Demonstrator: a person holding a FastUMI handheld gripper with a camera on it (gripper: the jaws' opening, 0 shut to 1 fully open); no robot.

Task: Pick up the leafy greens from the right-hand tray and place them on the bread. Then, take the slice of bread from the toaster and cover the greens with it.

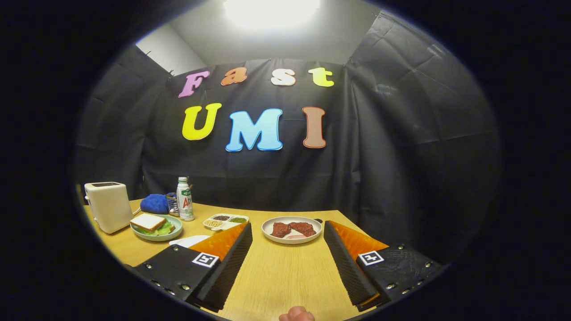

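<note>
Already a bread slice (148, 221) covers greens (165, 229) on the far-left plate (176, 233) beside the toaster (108, 206); fingers (287, 256) spread wide, holding nothing

The gripper (287, 227) sits low and level, its two fingers (232, 258) spread wide apart with nothing between them, both reaching forward and angling slightly inward at the tips. Each finger carries a square marker on its base. Just behind the fingers a small rounded bit of skin (296, 314) shows, probably the person's fingertip or knuckle.
</note>
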